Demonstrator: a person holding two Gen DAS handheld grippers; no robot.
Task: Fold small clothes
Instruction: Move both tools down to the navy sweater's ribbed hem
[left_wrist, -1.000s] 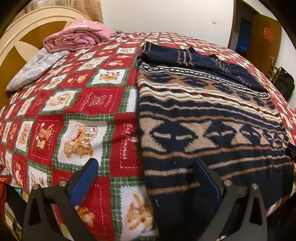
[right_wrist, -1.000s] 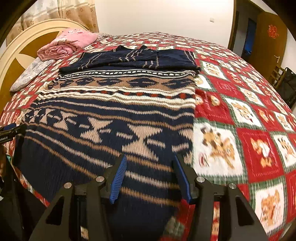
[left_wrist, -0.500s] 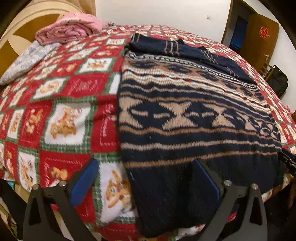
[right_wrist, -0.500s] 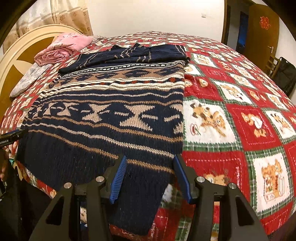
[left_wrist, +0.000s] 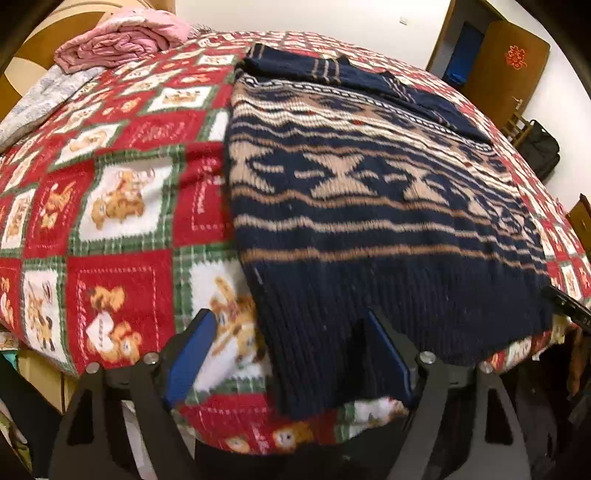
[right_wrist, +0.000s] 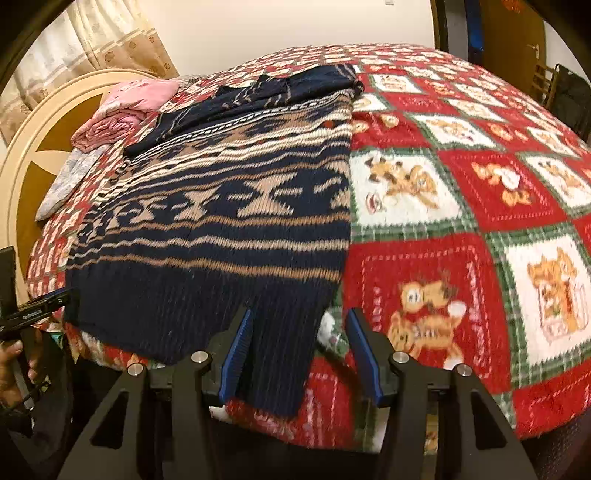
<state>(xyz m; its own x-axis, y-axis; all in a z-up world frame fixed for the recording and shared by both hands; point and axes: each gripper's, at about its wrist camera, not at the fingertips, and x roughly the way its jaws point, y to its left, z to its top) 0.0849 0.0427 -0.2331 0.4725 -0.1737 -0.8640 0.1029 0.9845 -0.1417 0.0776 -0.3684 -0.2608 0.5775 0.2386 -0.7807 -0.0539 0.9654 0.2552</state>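
A navy knit sweater (left_wrist: 369, 206) with tan and cream patterns lies flat on the bed, sleeves folded across its far end, ribbed hem hanging over the near edge. It also shows in the right wrist view (right_wrist: 236, 229). My left gripper (left_wrist: 291, 354) is open, its jaws either side of the hem's left corner, nothing held. My right gripper (right_wrist: 299, 354) is open, its jaws either side of the hem's right corner, nothing held. The other gripper's tip shows at each view's edge (left_wrist: 569, 306) (right_wrist: 37, 310).
The bed carries a red, green and white bear-patterned blanket (left_wrist: 110, 206) (right_wrist: 461, 221). A folded pink quilt (left_wrist: 122, 37) and a grey pillow (left_wrist: 40, 99) lie by the cream headboard (right_wrist: 22, 177). A brown door (left_wrist: 502, 70) and a dark bag (left_wrist: 543, 151) stand at the right.
Both grippers have drawn back toward the near edge of the bed and lowered, so the sweater's hem corners now sit between their jaws. Both stayed open.
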